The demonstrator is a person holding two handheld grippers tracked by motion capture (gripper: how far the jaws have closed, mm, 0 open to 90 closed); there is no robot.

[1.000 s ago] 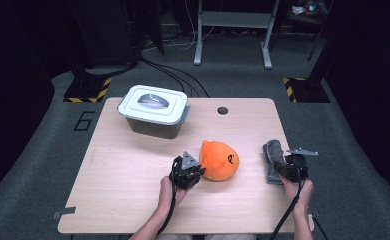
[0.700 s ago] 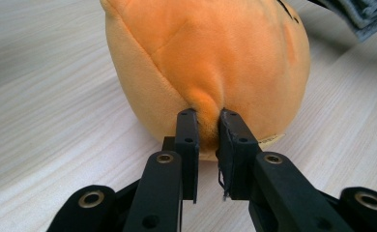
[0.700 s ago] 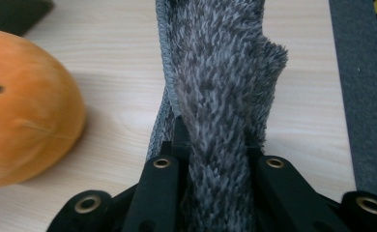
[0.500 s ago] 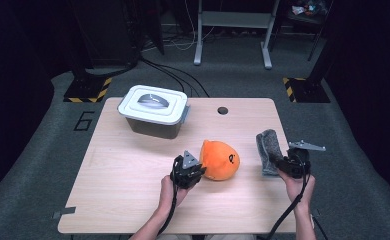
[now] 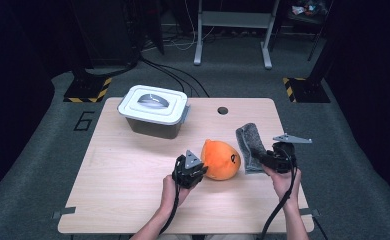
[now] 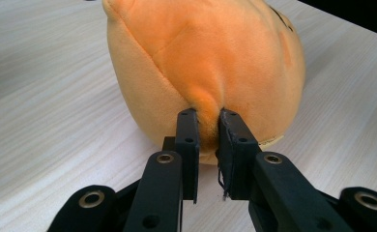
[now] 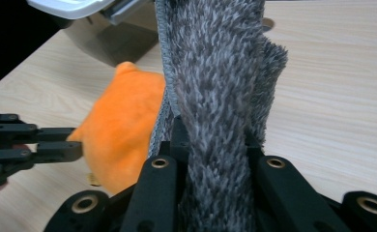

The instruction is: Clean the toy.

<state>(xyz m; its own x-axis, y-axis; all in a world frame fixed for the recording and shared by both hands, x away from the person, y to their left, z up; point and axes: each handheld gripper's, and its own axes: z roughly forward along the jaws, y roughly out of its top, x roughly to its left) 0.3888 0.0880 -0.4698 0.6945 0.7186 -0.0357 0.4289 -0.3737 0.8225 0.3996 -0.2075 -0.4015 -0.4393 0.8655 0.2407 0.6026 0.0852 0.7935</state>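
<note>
right gripper (image 5: 269, 159) has lifted the grey fuzzy cloth (image 5: 249, 145) clear, jaws clamped on it, right beside the orange plush (image 5: 220, 159); left gripper (image 5: 197, 170) pinches the plush, probably steadying it.

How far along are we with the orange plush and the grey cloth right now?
Done: both are gripped. The left gripper pinches the orange plush; the right gripper is shut on the grey cloth, lifted beside it. Left: probably wiping the plush; the bin is lidded.

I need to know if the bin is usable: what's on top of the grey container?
A pale lid covers the grey container, with a grey handle at its centre. The inside is hidden beneath the lid.
</note>
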